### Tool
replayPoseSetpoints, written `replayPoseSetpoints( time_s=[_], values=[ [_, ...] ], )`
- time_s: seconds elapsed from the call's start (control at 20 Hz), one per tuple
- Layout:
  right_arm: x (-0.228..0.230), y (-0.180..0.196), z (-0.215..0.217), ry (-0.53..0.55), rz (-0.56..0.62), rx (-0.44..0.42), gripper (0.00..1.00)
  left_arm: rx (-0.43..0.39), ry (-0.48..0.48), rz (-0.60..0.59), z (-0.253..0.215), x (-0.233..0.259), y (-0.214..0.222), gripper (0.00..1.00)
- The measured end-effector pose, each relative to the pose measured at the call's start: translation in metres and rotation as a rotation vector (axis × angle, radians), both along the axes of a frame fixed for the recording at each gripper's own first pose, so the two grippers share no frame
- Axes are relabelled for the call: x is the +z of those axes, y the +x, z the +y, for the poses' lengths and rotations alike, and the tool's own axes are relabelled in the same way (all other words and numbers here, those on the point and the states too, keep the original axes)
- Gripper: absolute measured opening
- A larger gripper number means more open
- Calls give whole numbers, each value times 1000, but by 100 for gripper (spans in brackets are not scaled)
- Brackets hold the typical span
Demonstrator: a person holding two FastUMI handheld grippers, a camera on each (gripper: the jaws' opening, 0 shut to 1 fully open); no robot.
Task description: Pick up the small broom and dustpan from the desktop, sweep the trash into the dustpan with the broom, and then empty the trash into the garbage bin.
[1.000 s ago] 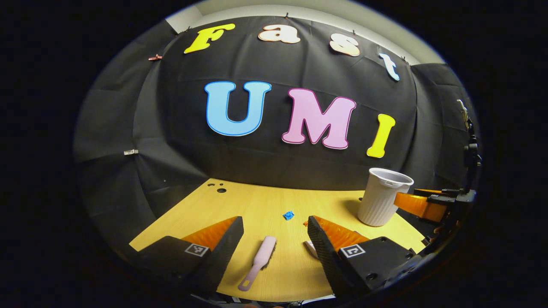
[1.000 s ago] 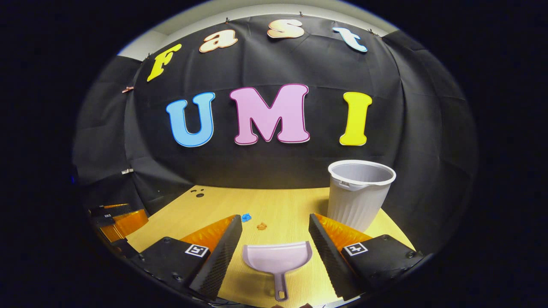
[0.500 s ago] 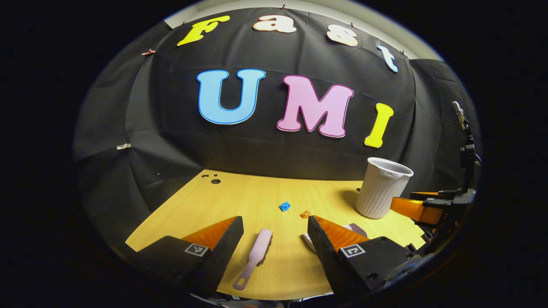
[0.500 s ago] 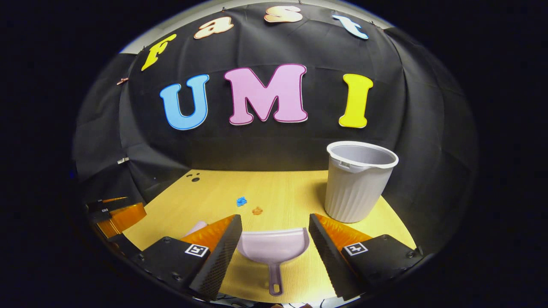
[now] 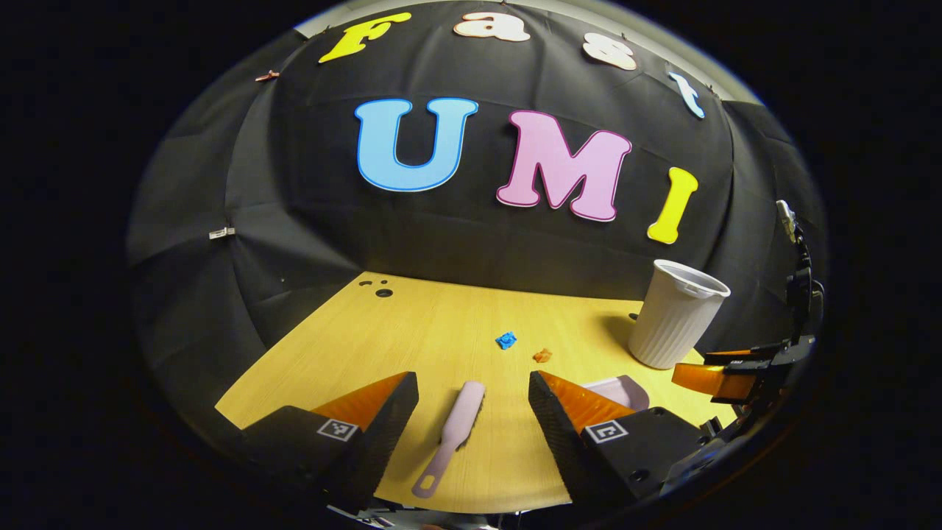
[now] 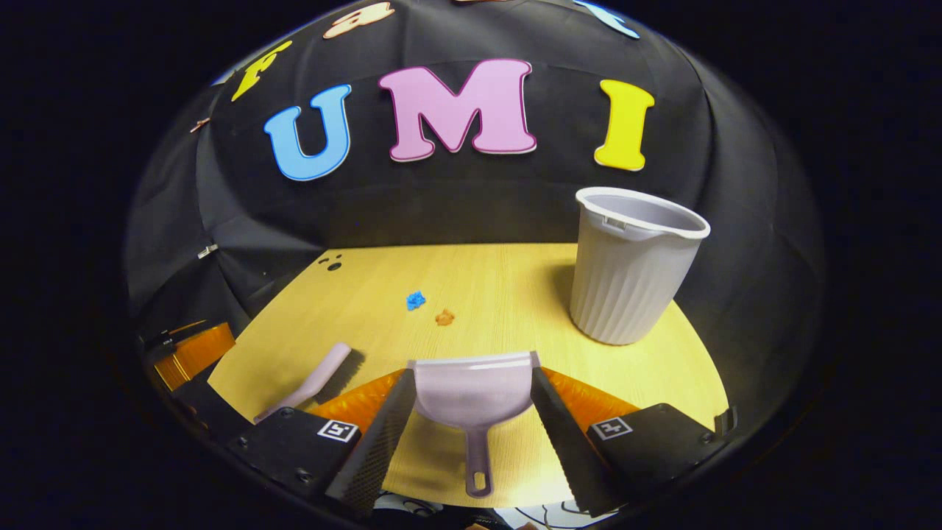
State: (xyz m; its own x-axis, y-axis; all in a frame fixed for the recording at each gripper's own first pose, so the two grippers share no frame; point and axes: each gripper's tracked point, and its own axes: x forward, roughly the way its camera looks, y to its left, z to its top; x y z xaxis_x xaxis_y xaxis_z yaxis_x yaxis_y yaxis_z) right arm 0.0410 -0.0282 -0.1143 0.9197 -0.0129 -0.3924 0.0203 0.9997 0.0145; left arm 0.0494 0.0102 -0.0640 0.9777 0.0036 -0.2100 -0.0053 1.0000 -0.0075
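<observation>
While both grippers hover jaws wide, gripping nothing — left gripper [image 5: 473, 412] straddles the pale pink plastic hand broom [image 5: 455, 434] flat on the yellow wood-grain desktop [image 6: 500, 287]; right gripper [image 6: 471, 416] flanks the lilac plastic dustpan [image 6: 472, 397] — ribbed grey garbage bin [image 6: 633, 272] upright beyond

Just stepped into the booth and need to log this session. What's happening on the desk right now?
A person is lining up two handheld grippers over a wooden desk. The left gripper is open around the small broom, the right gripper open around the dustpan; both tools lie flat, ungrasped. A blue scrap and an orange scrap await sweeping, and the garbage bin stands upright nearby.
</observation>
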Motion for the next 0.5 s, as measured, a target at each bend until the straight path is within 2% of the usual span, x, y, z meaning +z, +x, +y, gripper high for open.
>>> replayPoseSetpoints(
  time_s=[0.25, 0.5],
  values=[
    [-41, 3, -5, 33, 134, -19, 99, 3, 5, 70, 14, -26, 8, 96],
    [-86, 2, 3, 45, 272, -4, 100, -50, -18, 230, 16, -82, 20, 96]
  ],
)
